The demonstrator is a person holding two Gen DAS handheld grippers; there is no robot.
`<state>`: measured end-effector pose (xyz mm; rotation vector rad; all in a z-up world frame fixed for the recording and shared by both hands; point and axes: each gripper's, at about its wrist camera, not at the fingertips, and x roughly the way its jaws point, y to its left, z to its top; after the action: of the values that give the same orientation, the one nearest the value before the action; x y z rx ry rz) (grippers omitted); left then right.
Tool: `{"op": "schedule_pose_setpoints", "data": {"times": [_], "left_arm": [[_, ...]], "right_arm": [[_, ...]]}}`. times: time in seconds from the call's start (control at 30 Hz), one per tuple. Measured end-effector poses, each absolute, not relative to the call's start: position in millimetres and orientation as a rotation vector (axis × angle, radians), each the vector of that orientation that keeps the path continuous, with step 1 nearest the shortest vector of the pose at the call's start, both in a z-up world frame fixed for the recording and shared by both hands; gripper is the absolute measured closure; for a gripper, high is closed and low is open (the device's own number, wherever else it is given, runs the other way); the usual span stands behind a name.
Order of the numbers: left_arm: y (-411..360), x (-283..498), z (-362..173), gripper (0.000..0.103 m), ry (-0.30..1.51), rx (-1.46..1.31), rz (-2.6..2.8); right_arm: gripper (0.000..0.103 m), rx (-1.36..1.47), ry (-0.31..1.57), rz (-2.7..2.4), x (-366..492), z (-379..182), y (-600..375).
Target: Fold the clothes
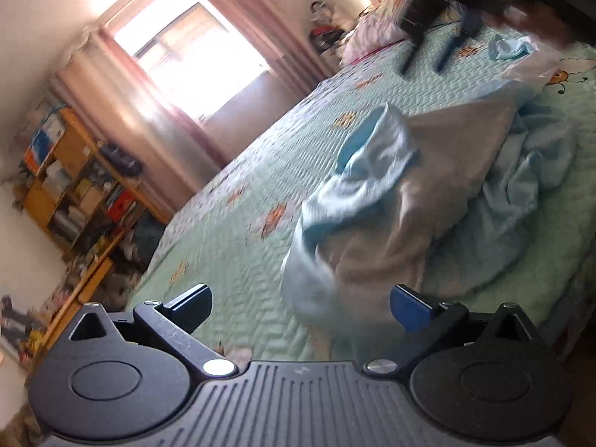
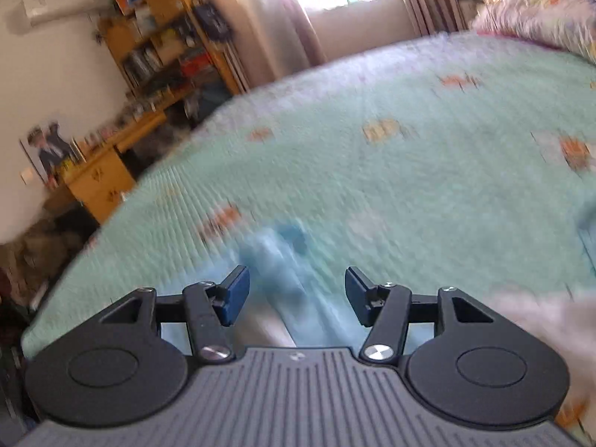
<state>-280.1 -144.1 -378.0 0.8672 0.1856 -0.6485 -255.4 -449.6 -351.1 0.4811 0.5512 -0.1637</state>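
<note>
A crumpled pale blue and beige garment point(image 1: 391, 201) lies heaped on the green quilted bed point(image 1: 242, 193). My left gripper point(image 1: 301, 309) is open just in front of the heap's near edge, with nothing between its fingers. The right gripper point(image 1: 432, 52) shows at the top of the left wrist view, hovering above the bed beyond the heap. In the right wrist view my right gripper point(image 2: 296, 294) is open over a blurred light blue cloth point(image 2: 283, 260) on the bed point(image 2: 409, 171); its fingers do not close on it. A small blue cloth point(image 1: 510, 47) lies farther back.
A pink and white pillow point(image 2: 540, 18) sits at the bed's head. Wooden shelves point(image 1: 74, 182) crowded with boxes and a desk point(image 2: 100, 171) stand along the wall left of the bed. Curtained windows point(image 1: 186, 48) are behind. A clear plastic bag point(image 1: 540, 63) lies near the small cloth.
</note>
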Motion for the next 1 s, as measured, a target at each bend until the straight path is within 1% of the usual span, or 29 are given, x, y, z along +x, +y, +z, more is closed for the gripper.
{"op": "schedule_pose_setpoints", "data": {"times": [0.1, 0.13, 0.2, 0.23, 0.27, 0.33, 0.4, 0.43, 0.47, 0.5, 0.57, 0.6, 0.63, 0.7, 0.77, 0.87, 1.0], "left_arm": [[-155, -269, -372, 0.001, 0.185, 0.855, -0.668], [-158, -266, -370, 0.001, 0.192, 0.847, -0.676], [-163, -255, -367, 0.001, 0.23, 0.825, -0.688], [-164, -251, -367, 0.001, 0.246, 0.818, -0.686], [-165, -246, -367, 0.001, 0.261, 0.812, -0.681], [-170, -239, -367, 0.001, 0.279, 0.805, -0.687], [-175, -232, -366, 0.001, 0.296, 0.799, -0.694], [-177, -229, -365, 0.001, 0.297, 0.796, -0.689], [-180, -227, -363, 0.001, 0.297, 0.792, -0.683], [-183, -225, -361, 0.001, 0.296, 0.788, -0.676], [-187, -221, -359, 0.001, 0.297, 0.774, -0.663], [-185, -221, -358, 0.001, 0.302, 0.761, -0.663], [-184, -221, -358, 0.001, 0.307, 0.748, -0.665], [-180, -224, -360, 0.001, 0.307, 0.742, -0.672], [-179, -225, -364, 0.001, 0.311, 0.746, -0.683], [-181, -227, -371, 0.001, 0.325, 0.753, -0.687], [-177, -232, -369, 0.001, 0.329, 0.74, -0.669]], "right_arm": [[0.044, 0.349, 0.615, -0.135, -261, -365, -432], [0.042, 0.302, 0.629, -0.106, -256, -367, -422], [0.033, 0.187, 0.648, -0.053, -250, -367, -412], [0.026, 0.135, 0.66, -0.043, -243, -369, -407], [0.026, 0.083, 0.671, -0.034, -237, -372, -402], [0.026, -0.021, 0.693, -0.018, -223, -379, -393], [0.039, 0.029, 0.696, 0.053, -198, -370, -397], [0.044, 0.058, 0.696, 0.09, -186, -365, -399], [0.045, 0.081, 0.677, 0.079, -172, -355, -405], [0.044, 0.112, 0.634, 0.024, -157, -342, -416], [0.04, 0.262, 0.581, -0.131, -140, -325, -452], [0.04, 0.339, 0.554, -0.21, -132, -317, -470], [0.04, 0.449, 0.551, -0.237, -135, -317, -490], [0.04, 0.512, 0.573, -0.206, -159, -327, -497], [0.035, 0.567, 0.595, -0.171, -185, -339, -503], [0.034, 0.453, 0.652, -0.146, -219, -357, -469], [0.034, 0.269, 0.663, -0.063, -217, -353, -419]]}}
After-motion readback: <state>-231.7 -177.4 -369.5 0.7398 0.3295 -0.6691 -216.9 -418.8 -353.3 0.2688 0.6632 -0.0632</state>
